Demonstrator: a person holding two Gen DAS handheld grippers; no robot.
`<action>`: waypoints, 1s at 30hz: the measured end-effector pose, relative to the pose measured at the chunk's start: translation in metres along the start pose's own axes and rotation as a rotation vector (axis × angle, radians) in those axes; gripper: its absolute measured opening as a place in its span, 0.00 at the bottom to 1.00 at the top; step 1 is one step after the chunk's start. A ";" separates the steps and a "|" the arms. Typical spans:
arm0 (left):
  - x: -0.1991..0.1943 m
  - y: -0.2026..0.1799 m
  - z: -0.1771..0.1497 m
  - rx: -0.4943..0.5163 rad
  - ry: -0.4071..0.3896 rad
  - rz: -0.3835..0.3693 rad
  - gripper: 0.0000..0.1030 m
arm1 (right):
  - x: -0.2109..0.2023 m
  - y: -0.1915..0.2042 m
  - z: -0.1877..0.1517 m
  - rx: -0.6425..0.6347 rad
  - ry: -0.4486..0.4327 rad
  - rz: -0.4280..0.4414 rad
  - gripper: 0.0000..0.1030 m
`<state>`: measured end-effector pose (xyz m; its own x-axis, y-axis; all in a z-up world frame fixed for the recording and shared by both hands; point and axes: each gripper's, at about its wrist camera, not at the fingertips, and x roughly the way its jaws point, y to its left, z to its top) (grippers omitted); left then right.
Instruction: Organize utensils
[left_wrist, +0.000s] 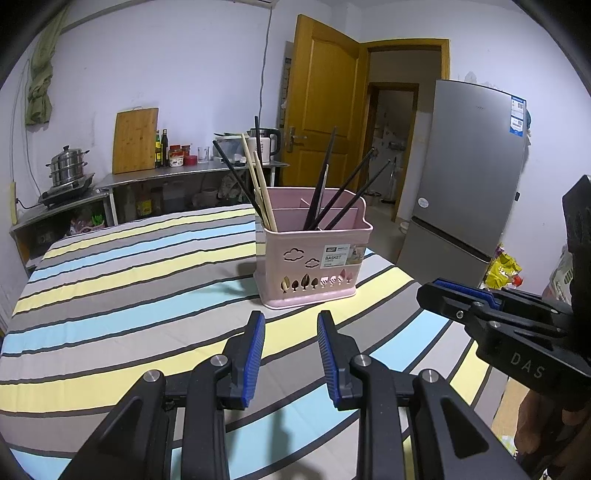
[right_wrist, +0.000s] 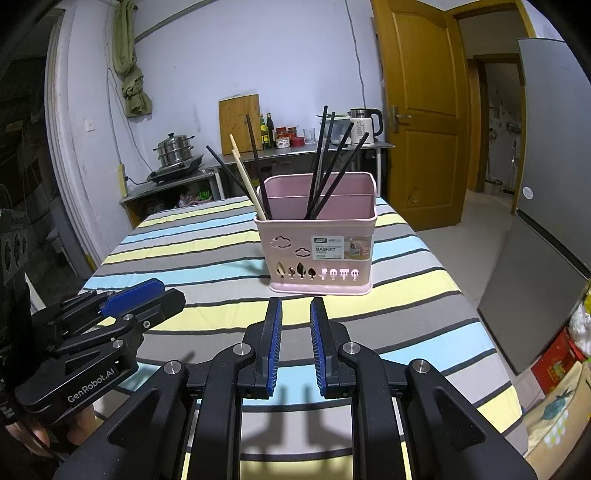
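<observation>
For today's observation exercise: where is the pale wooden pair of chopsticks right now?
The pale wooden pair of chopsticks stands in the left end of the pink plastic basket on the striped tablecloth, leaning left beside black chopsticks, in both views.

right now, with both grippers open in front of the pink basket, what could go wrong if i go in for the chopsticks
1. The pink basket stands free on the striped cloth, so a sideways pull on a stick may tip or slide it.
2. The black chopsticks lean crossed and fanned, so closing the right gripper on one could snag or lever out its neighbours.
3. The left gripper is close alongside; reaching together for the wooden chopsticks risks the two colliding.
</observation>
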<state>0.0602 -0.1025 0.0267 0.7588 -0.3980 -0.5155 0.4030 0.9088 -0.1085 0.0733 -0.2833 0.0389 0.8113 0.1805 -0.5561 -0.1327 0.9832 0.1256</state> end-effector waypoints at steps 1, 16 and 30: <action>0.000 0.000 0.000 0.000 0.000 0.000 0.28 | 0.000 0.000 0.000 0.000 0.000 0.000 0.15; -0.002 0.000 0.001 0.012 0.000 -0.006 0.28 | 0.000 0.001 0.000 -0.002 -0.001 -0.002 0.15; -0.003 -0.001 -0.001 0.021 0.004 -0.014 0.28 | 0.000 0.001 0.001 -0.005 0.000 -0.002 0.15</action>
<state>0.0568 -0.1024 0.0278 0.7512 -0.4102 -0.5172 0.4241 0.9003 -0.0980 0.0732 -0.2821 0.0395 0.8113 0.1788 -0.5566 -0.1341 0.9836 0.1205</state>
